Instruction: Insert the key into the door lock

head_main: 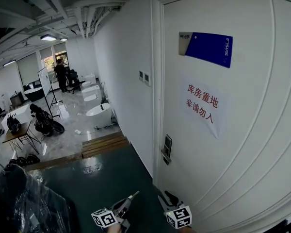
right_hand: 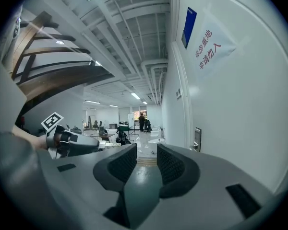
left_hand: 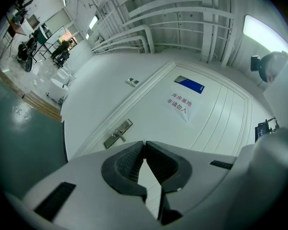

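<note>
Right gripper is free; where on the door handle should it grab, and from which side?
Take the door handle by its short lever, not the upright plate behind it. The lever stands out from the door, so likely come straight at the door face with the open right gripper, one jaw above and one below.
</note>
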`<action>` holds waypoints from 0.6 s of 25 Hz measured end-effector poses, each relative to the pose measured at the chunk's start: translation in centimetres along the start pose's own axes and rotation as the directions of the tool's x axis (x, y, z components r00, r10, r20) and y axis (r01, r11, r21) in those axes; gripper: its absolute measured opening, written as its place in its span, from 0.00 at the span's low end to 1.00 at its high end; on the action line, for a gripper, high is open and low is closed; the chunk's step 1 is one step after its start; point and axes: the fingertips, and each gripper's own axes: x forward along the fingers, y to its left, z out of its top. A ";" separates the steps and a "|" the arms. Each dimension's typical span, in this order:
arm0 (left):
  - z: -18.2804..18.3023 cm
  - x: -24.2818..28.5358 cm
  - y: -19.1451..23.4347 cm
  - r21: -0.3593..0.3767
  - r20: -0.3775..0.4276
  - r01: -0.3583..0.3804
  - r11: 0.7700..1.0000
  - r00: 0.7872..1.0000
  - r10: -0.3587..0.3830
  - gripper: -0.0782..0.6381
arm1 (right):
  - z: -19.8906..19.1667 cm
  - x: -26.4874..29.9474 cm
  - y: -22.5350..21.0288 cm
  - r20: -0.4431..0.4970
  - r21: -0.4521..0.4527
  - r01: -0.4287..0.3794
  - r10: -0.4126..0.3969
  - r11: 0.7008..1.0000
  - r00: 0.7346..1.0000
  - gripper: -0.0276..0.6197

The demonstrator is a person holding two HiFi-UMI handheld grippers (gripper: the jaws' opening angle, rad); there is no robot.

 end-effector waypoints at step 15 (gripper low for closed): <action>-0.5 6.0 1.4 -0.047 -0.065 0.044 0.998 0.997 -0.047 0.15 | -0.8 1.2 -5.2 -0.031 0.036 0.085 -0.084 0.996 0.996 0.23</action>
